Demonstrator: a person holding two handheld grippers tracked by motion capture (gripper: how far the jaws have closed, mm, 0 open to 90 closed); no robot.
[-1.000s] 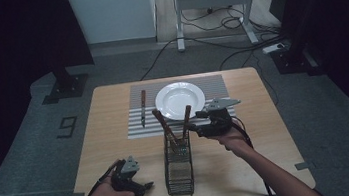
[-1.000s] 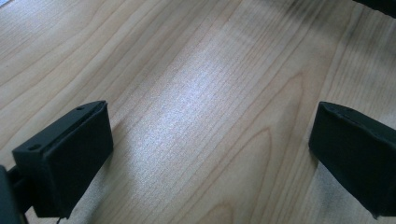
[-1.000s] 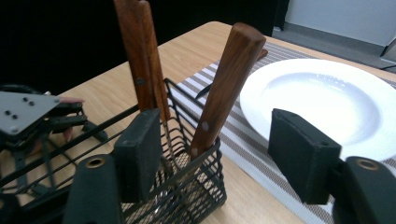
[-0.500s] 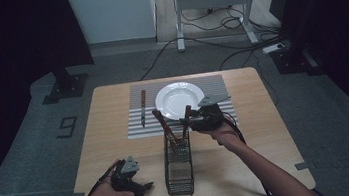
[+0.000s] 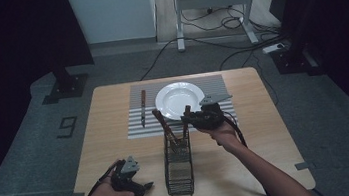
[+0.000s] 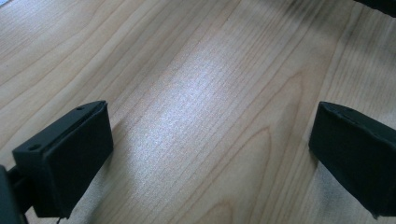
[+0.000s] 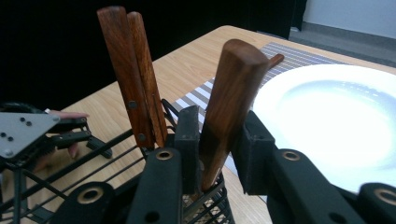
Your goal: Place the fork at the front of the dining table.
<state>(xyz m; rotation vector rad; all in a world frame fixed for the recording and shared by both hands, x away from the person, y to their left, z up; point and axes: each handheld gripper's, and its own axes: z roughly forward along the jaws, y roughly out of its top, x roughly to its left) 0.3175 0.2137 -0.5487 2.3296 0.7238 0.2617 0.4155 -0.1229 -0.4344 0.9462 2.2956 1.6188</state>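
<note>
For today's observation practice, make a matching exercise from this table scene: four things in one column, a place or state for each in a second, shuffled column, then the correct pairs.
Things:
1. white plate
2. knife
3. wooden handle
4. left gripper

Places or states:
A. open above bare tabletop
B. between the right gripper's jaws, standing in the wire basket
C. flat on the striped mat, left of the plate
D. on the mat, beyond the basket

Pairs: 1-D, 2-C, 3-B, 4-A

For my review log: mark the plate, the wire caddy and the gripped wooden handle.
plate point(image 5: 176, 99), high view, centre of bowl.
wire caddy point(image 5: 178, 170), high view, front mesh wall.
gripped wooden handle point(image 7: 231, 88), right gripper view, mid-shaft.
</note>
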